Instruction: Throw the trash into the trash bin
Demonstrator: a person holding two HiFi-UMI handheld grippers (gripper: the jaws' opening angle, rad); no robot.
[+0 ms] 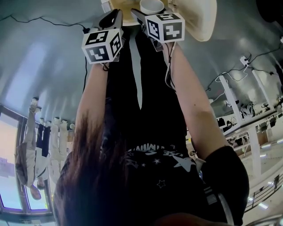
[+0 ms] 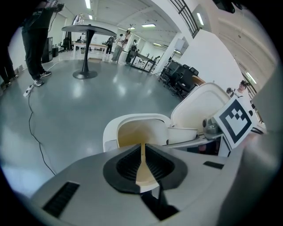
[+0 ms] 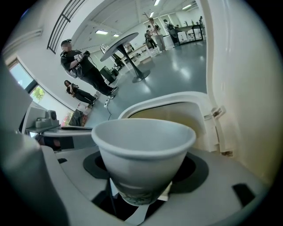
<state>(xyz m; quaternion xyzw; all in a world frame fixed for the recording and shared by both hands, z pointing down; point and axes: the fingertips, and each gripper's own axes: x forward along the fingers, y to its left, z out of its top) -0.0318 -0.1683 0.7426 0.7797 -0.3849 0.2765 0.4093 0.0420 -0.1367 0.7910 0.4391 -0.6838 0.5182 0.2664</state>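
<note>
A white trash bin (image 2: 132, 118) stands on the grey floor with its mouth open and its lid (image 2: 199, 103) swung up. My left gripper (image 2: 142, 163) is shut on a thin cream-coloured flat piece (image 2: 142, 173), seen edge-on just short of the bin's mouth. My right gripper (image 3: 141, 187) is shut on a white paper cup (image 3: 143, 148), upright and empty, in front of the bin's rim (image 3: 168, 99) and beside the lid (image 3: 239, 79). In the head view both grippers (image 1: 116, 15) (image 1: 142, 14) reach forward side by side, with the cup (image 1: 151, 5) and the lid (image 1: 201, 22) beyond them.
A round high table (image 2: 88, 28) stands on the open floor behind the bin. A cable (image 2: 33, 128) runs over the floor at the left. Several people stand around, one near the table (image 3: 84, 66). Office chairs (image 2: 181, 77) are grouped at the back right.
</note>
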